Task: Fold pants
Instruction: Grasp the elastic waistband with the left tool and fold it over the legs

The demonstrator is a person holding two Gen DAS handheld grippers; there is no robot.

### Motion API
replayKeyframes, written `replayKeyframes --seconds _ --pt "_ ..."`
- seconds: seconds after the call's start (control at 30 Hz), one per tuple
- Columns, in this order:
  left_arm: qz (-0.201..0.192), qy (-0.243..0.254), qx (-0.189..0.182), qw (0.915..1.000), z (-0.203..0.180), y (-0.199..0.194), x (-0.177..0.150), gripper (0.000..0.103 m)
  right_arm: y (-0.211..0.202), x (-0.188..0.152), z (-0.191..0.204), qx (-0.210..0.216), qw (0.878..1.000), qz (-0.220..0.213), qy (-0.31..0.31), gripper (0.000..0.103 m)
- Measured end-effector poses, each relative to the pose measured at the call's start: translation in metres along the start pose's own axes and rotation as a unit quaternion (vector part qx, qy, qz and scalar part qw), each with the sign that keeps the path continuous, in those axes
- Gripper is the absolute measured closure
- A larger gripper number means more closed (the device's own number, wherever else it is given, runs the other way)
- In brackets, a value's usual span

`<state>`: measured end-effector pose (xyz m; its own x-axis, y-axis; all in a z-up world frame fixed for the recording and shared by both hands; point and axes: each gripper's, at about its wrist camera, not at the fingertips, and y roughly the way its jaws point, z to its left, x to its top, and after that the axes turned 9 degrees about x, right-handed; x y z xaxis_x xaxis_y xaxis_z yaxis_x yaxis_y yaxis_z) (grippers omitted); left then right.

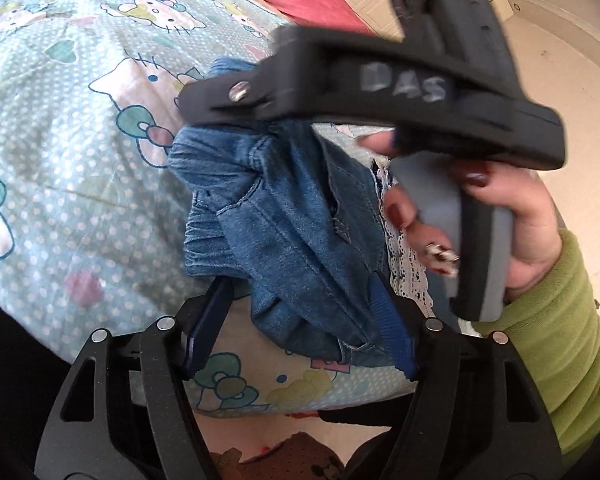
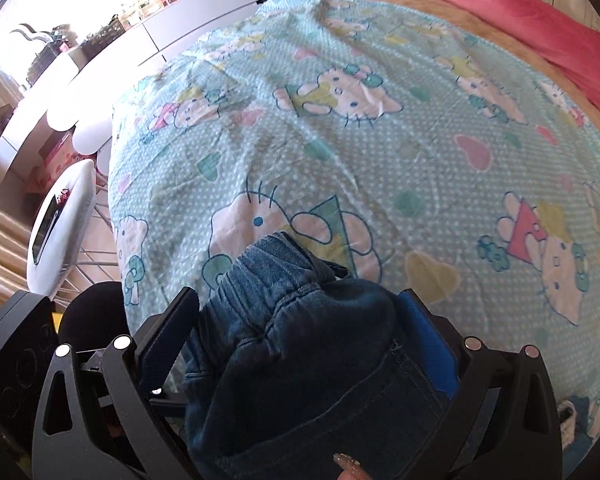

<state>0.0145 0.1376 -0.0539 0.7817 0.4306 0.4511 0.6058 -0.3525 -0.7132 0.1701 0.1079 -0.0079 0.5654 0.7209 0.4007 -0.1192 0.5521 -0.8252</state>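
Denim pants (image 1: 292, 216), blue, bunched in a heap near the front edge of the bed, on a mint dotted sheet (image 1: 72, 184) printed with cartoon cats and hearts. Left gripper (image 1: 300, 332): jaws apart with a fold of the denim between them; the blue-padded right finger touches the cloth, the left finger stands clear of it. Right gripper (image 2: 296, 340): jaws apart around the gathered elastic waistband; whether the pads press on it cannot be told. Right hand (image 1: 500, 220), dark red nails, green fleece sleeve (image 1: 560, 340), wrapped on that gripper's grey handle. Beyond, a pink blanket (image 2: 520, 20) along the far edge of the bed
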Motion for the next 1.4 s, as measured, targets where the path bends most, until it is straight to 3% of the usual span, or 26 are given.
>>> replayKeyframes --seconds 0.1,0.17,0.23,0.3,0.37,0.5,0.8,0.87,0.93,1.0,1.07,1.17,1.23,1.3,1.4 --pt "-0.002 -0.003 -0.009 1.0000 -0.002 0.002 0.001 0.033 0.004 -0.003 -0.002 0.008 1.000 -0.002 -0.006 0.034" --pt "-0.004 0.002 -0.005 1.0000 -0.005 0.002 0.001 0.033 -0.002 -0.008 -0.002 0.022 1.000 -0.014 -0.009 0.046" --pt "-0.005 0.005 -0.004 1.0000 -0.011 0.003 0.002 0.042 -0.012 -0.014 -0.003 0.030 0.999 -0.029 -0.006 0.057" --pt "-0.004 0.010 -0.007 0.9999 -0.016 0.004 0.004 0.063 -0.026 -0.021 -0.006 0.044 0.998 -0.047 0.003 0.063" --pt "-0.003 0.020 -0.013 0.9997 -0.025 0.004 0.005 0.064 -0.043 -0.030 -0.012 0.056 0.996 -0.068 0.013 0.065" --pt "-0.012 0.049 -0.031 0.9983 -0.055 -0.001 0.010 0.064 -0.088 -0.054 -0.028 0.077 0.989 -0.116 0.038 0.066" --pt "0.003 0.119 -0.063 0.9909 -0.138 0.018 0.017 0.064 -0.169 -0.117 -0.068 0.075 0.972 -0.204 0.084 0.063" --pt "0.011 0.141 -0.071 0.9874 -0.159 0.025 0.013 0.060 -0.184 -0.142 -0.082 0.071 0.966 -0.226 0.106 0.056" --pt "0.019 0.169 -0.076 0.9826 -0.177 0.035 0.006 0.050 -0.194 -0.168 -0.096 0.052 0.960 -0.244 0.129 0.032" --pt "0.034 0.192 -0.076 0.9780 -0.188 0.043 0.001 0.048 -0.203 -0.198 -0.113 0.001 0.950 -0.261 0.169 0.020" --pt "0.055 0.204 -0.078 0.9743 -0.199 0.056 -0.010 0.048 -0.205 -0.227 -0.130 -0.036 0.937 -0.261 0.231 0.020" --pt "0.073 0.219 -0.068 0.9706 -0.206 0.066 -0.021 0.048 -0.206 -0.252 -0.138 -0.018 0.923 -0.278 0.267 0.020" --pt "0.072 0.227 -0.058 0.9695 -0.211 0.069 -0.023 0.047 -0.205 -0.253 -0.133 -0.011 0.924 -0.279 0.261 0.020" --pt "0.073 0.227 -0.055 0.9695 -0.210 0.072 -0.022 0.046 -0.199 -0.245 -0.126 -0.029 0.934 -0.265 0.238 0.020" --pt "0.073 0.228 -0.055 0.9694 -0.208 0.074 -0.033 0.046 -0.177 -0.242 -0.124 -0.132 0.944 -0.203 0.223 0.023"
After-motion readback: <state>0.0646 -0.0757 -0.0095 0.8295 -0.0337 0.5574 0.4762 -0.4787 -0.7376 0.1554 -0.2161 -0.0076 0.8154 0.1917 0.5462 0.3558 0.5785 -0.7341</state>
